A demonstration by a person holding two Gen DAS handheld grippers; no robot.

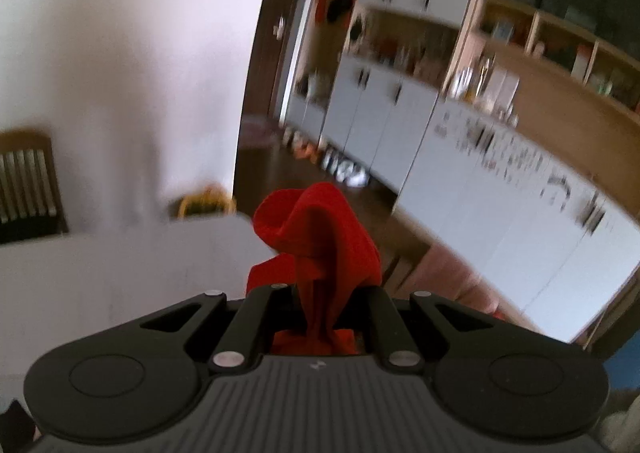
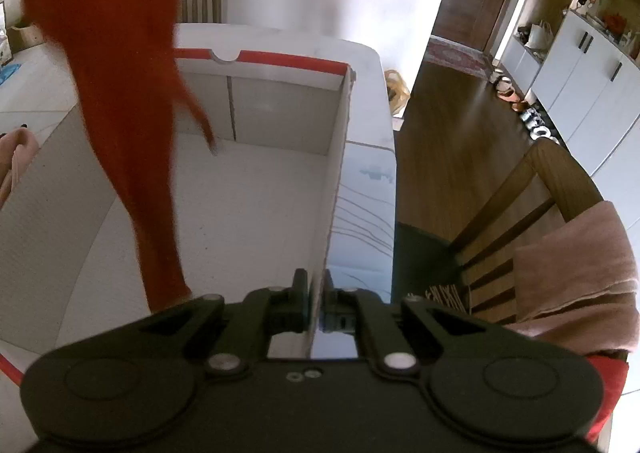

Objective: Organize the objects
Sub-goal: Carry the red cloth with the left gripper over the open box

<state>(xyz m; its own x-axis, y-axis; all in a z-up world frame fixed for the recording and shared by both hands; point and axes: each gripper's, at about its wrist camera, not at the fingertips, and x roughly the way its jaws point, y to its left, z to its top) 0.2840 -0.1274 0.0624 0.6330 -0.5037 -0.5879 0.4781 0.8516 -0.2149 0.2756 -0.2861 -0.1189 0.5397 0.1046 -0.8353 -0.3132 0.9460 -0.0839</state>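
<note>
My right gripper is clamped on the right side wall of the box, one finger inside the wall and one outside. This grip steadies the box on the table and keeps its mouth presented while the other gripper loads it. The right gripper points steeply down along the wall, near the corner of the box closest to me.

My left gripper is clenched on the red cloth; the fabric is bunched between the fingers and billows out in front of them. In the right wrist view the same cloth hangs over the left part of the box, its lower end trailing down into the box interior. I cannot tell whether that end touches the floor of the box. The left gripper is tilted moderately downward, toward the far table edge.

The box interior beside the cloth appears bare. My judgement: the current step is lowering the cloth into the box.
</note>
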